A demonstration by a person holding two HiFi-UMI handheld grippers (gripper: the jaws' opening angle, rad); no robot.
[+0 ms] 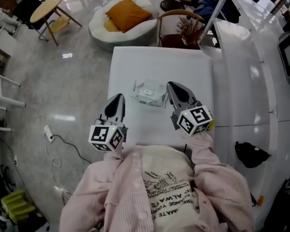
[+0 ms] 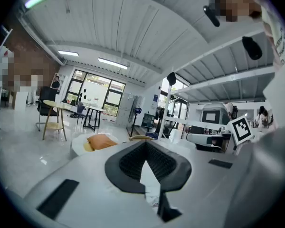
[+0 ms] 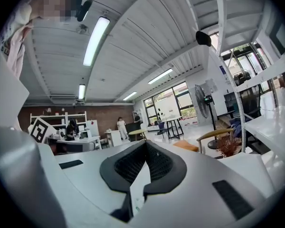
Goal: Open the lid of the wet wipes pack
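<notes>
Jaws of the left gripper [image 1: 119,97] and right gripper [image 1: 170,85] are clenched, empty. The pack [image 1: 150,95] lies on the table [image 1: 135,62] between and below their tips. Probably the approach: next, dip down, steady it, catch the lid [image 1: 147,91].

White square bench [image 1: 154,66]; translucent-white plastic wet wipes pack [image 1: 149,94]; grey left gripper [image 1: 118,97] & right gripper [image 1: 172,86], blk/wht marker cubes [image 1: 106,137]; pink pinstriped shirt sleeve [image 1: 111,178].

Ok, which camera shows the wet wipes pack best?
The head view: the wet wipes pack lies in full sight on the white table. Both gripper views aim across the room, above the pack, and show nothing clear of it.
</notes>
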